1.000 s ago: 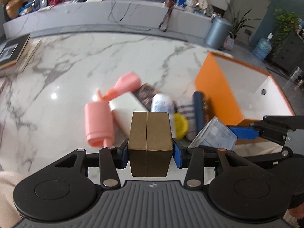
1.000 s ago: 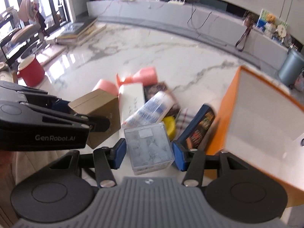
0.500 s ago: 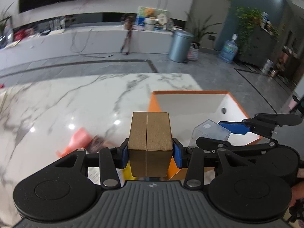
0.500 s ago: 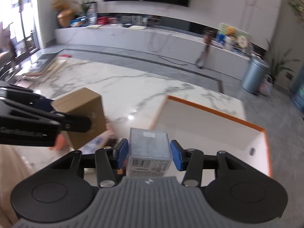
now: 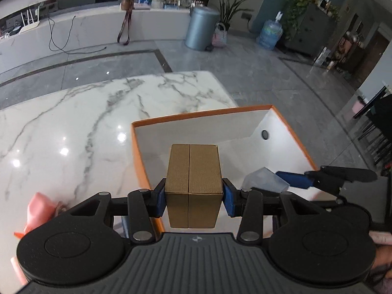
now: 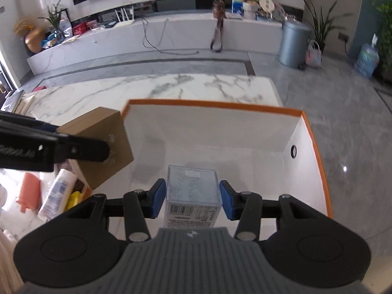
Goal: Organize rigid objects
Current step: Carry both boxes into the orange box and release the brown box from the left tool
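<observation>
My left gripper [image 5: 193,197] is shut on a brown cardboard box [image 5: 193,183] and holds it over the left part of the orange bin [image 5: 201,115] with white inner walls. My right gripper [image 6: 192,197] is shut on a clear plastic box [image 6: 191,188] with a barcode label, held above the bin's white inside [image 6: 220,134]. In the right wrist view the left gripper [image 6: 80,148] and its brown box [image 6: 107,127] sit at the bin's left wall. In the left wrist view the clear box [image 5: 264,178] and right gripper's fingers [image 5: 294,178] show at the right.
The bin stands on a white marble table [image 5: 73,127] near its right edge. Left of the bin lie a pink object [image 6: 28,193], a white bottle [image 6: 57,193] and a yellow item [image 6: 73,196]. Beyond the table are grey floor and a metal trash can [image 5: 201,30].
Both grippers have lifted their boxes off the pile and carried them right, from beside the bin to over its open top. Both stay shut.
</observation>
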A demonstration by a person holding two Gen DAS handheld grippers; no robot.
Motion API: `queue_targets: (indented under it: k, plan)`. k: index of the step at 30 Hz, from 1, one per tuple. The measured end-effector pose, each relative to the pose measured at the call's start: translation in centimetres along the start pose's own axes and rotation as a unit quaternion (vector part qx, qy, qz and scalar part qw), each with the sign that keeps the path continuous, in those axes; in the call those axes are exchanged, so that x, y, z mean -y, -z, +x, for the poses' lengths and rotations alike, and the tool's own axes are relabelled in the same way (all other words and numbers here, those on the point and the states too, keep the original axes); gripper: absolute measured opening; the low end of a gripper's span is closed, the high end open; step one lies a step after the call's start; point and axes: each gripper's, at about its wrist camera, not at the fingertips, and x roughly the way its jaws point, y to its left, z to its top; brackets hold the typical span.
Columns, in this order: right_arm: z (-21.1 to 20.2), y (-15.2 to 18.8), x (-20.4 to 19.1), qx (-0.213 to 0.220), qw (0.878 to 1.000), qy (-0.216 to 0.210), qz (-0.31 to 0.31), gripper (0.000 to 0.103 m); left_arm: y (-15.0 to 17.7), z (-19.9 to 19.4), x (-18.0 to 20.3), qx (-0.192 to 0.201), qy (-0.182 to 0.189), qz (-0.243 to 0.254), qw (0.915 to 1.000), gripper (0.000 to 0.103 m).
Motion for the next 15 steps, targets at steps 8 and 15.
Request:
queue_targets:
  k: [8, 15]
  plan:
    - [5.6, -1.4, 2.6, -0.047, 0.998, -0.009, 0.041, 0.048, -1.0, 5.4, 1.3, -0.020, -0.067, 0.087, 0.9937, 0.051]
    - [8.8, -2.9, 3.9, -0.061, 0.997, 0.001, 0.054, 0.048, -1.0, 8.9, 1.7, -0.032, -0.107, 0.147, 0.9828, 0.051]
